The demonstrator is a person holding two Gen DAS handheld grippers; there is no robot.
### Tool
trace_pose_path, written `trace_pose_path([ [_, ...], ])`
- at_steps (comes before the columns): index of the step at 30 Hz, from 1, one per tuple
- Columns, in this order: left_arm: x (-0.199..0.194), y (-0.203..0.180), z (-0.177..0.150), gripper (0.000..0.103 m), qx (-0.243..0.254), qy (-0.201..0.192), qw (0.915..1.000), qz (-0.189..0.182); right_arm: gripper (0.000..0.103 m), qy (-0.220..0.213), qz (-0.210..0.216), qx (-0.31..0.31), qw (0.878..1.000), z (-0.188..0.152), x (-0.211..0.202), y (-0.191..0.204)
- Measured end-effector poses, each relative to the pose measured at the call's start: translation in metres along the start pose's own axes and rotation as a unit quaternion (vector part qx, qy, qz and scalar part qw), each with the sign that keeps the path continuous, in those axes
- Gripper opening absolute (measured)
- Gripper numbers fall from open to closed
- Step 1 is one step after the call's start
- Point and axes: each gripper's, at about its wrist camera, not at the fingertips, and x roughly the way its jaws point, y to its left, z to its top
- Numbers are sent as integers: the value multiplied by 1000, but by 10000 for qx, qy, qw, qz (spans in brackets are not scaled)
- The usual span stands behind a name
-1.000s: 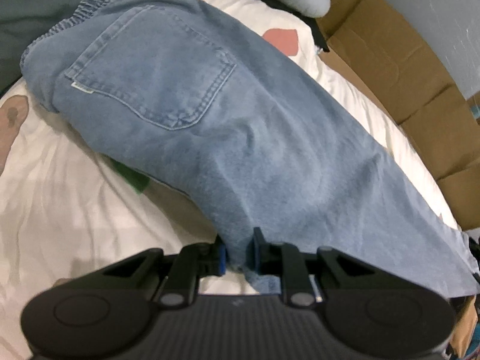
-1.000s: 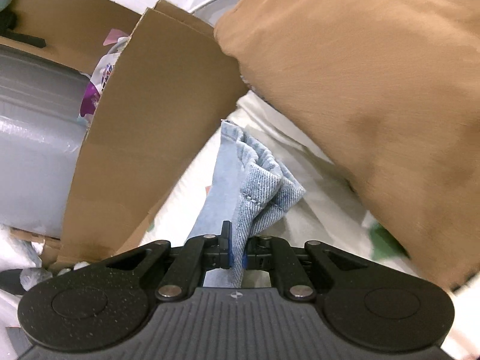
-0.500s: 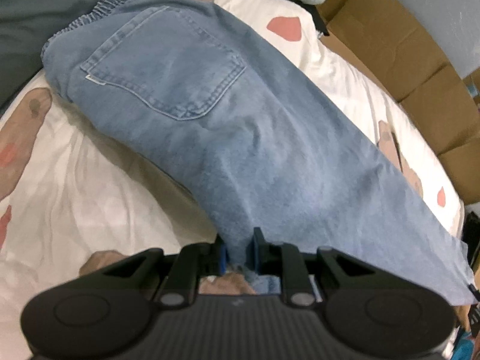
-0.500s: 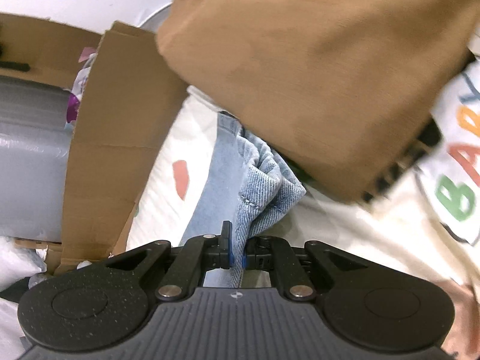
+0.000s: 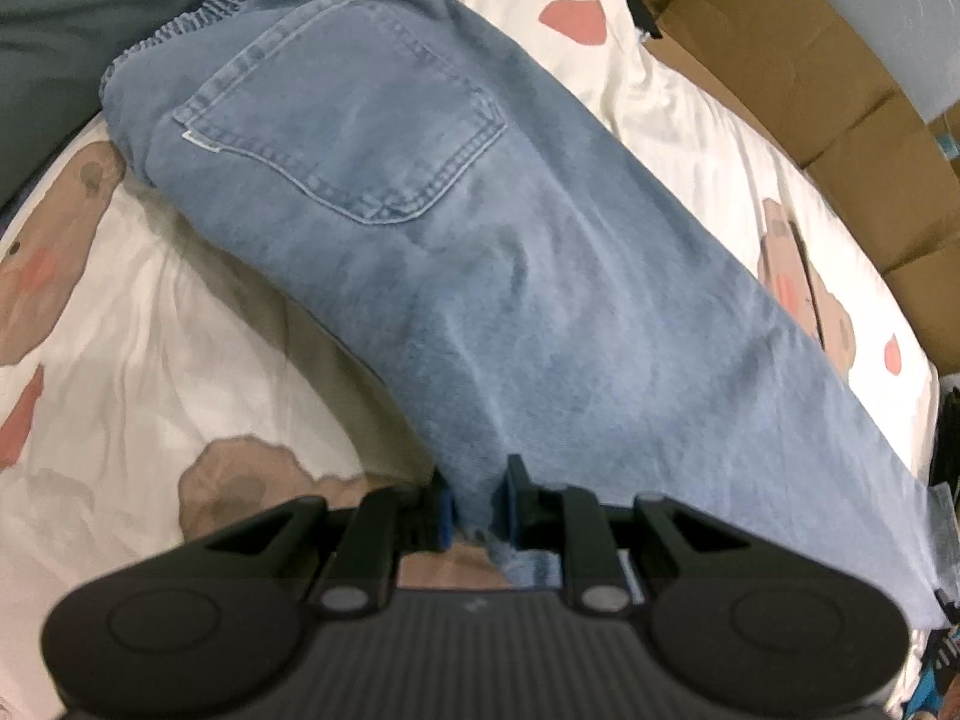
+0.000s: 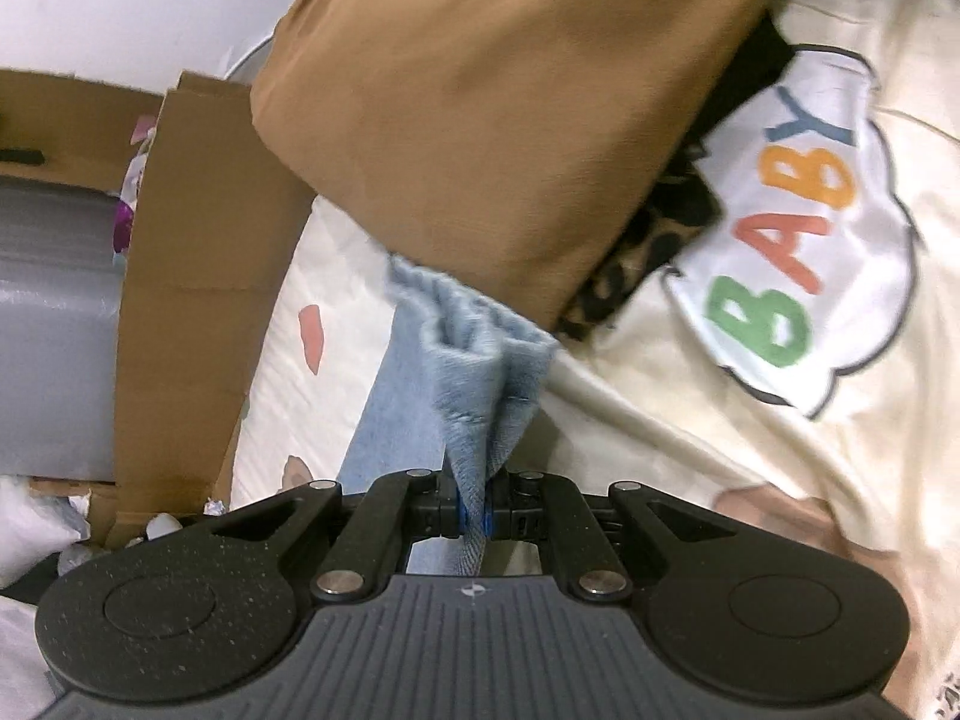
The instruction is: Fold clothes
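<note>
Left wrist view | left gripper (image 5: 477, 507) pinching jeans (image 5: 480, 252) edge | right gripper (image 6: 475, 507) clamping bunched hem | jeans stretching lengthwise over bed (image 5: 120, 360), waistband lying far from both grippers

Bed: a cream sheet (image 5: 120, 324) with bear prints is covering it.
Lying on it: jeans (image 5: 510, 276), a brown cushion (image 6: 510, 108), a cream "BABY" garment (image 6: 840, 312).
Bordering it: cardboard (image 6: 198, 276).
</note>
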Motion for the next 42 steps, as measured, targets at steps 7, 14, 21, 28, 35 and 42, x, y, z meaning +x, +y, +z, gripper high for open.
trace_pose_path([
  [7, -3, -2, 3, 17, 49, 163, 9998, 46, 4, -28, -52, 95, 9999, -8, -29, -32],
  [14, -7, 2, 11, 17, 36, 258, 9997, 15, 3, -48, -147, 168, 9997, -22, -59, -63],
  [21, -6, 7, 24, 17, -25, 278, 9995, -131, 3, -49, -475, 5, 9989, -32, -85, -72],
  [28, 0, 10, 35, 17, 75, 331, 9994, -109, 3, 1, -596, -132, 9981, -35, -101, -86],
  [35, 9, 11, 50, 17, 95, 401, 9991, 6, 3, 179, -840, -143, 9962, -47, -111, -111],
  [42, 12, 11, 66, 17, 162, 487, 9987, 58, 3, 203, -978, -72, 9950, -53, -116, -130],
])
